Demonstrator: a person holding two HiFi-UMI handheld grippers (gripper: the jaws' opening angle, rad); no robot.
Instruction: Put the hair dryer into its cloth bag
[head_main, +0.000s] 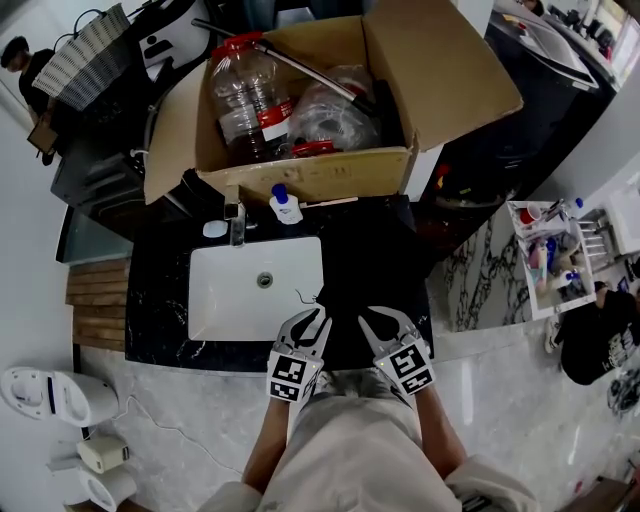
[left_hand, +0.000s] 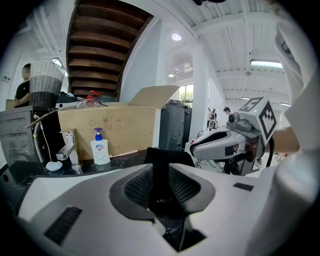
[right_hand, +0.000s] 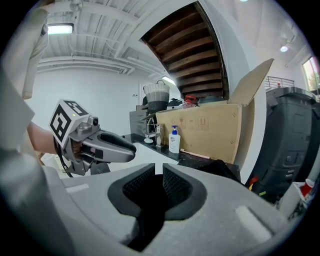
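A big cardboard box (head_main: 300, 176) with plastic bottles (head_main: 245, 95) in it is being kept at the back of a black counter (head_main: 160, 295). A white sink (head_main: 228, 292) is being held in that counter. Just right of the sink, the black cloth bag (head_main: 352, 298) is being held by its near edge. It is being pinched by the left gripper (head_main: 316, 318), whose jaws are being pressed shut on the cloth. It is also being pinched by the right gripper (head_main: 372, 316), whose jaws are being squeezed shut on it too. Whether the hair dryer is in the bag cannot be told. A tap (head_main: 236, 214) and a small soap bottle (head_main: 285, 206) are being kept behind the sink.
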